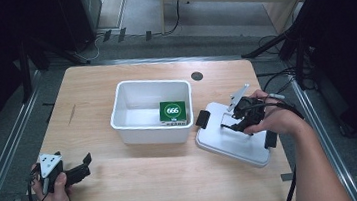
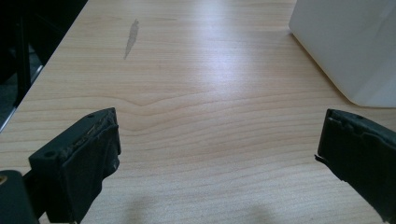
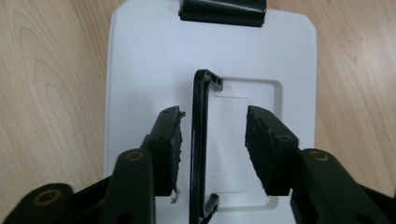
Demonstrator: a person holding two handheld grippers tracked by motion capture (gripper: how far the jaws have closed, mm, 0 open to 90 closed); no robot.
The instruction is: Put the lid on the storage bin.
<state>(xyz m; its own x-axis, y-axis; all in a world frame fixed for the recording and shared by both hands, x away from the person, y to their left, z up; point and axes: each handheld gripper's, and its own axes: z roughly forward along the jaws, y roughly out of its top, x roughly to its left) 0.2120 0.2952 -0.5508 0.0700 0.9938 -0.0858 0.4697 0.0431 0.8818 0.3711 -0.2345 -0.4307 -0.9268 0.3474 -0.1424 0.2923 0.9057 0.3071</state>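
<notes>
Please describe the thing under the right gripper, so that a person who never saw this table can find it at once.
On the wooden table, look just right of the open white bin. There lies a flat white lid, under the right gripper. Unlike the deep bin, it is flat, with black clips at its ends and a thin black handle standing up in the middle.

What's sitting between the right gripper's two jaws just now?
The lid's raised black handle, close beside one jaw of the open right gripper, in the right gripper view.
</notes>
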